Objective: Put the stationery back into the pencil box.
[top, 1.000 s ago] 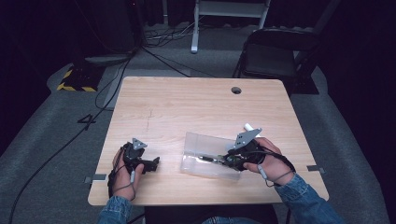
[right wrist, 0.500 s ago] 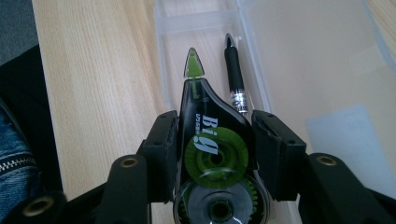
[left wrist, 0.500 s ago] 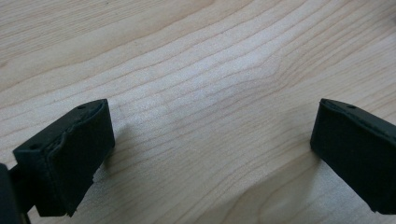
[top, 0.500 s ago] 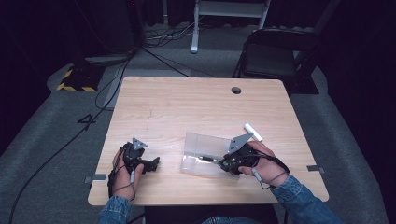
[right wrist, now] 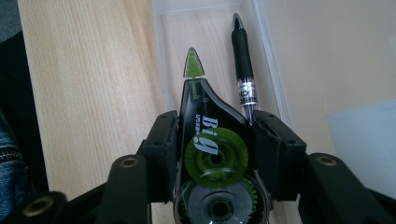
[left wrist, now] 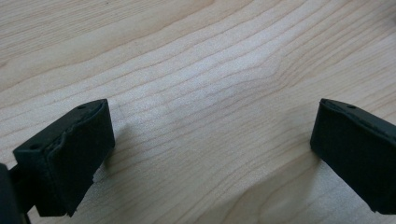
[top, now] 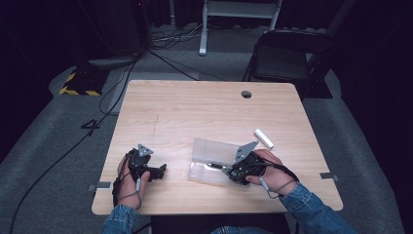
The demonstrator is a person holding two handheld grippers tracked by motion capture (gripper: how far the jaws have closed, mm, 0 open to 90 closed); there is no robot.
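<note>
My right gripper (right wrist: 215, 140) is shut on a black and green correction tape dispenser (right wrist: 205, 121), whose green tip points into a clear plastic case (right wrist: 205, 18). A black pen (right wrist: 243, 60) lies in that case, just beside the dispenser. In the high view the right gripper (top: 225, 170) is low over the open clear case (top: 207, 153) at the table's front middle. My left gripper (top: 163, 168) rests on the wooden table (top: 195, 112) at the front left. In its own view the left gripper (left wrist: 210, 140) is open over bare wood with nothing between its jaws.
A small white stick (top: 263, 138) lies on the table behind the right hand. A round cable hole (top: 246, 94) is near the far edge. A dark folding chair (top: 282, 58) stands beyond the table's far right corner, and cables run across the floor.
My right hand has sunk and slid a little toward the case with the dispenser in its grip, uncovering the white stick behind it. The left hand has stayed put.
</note>
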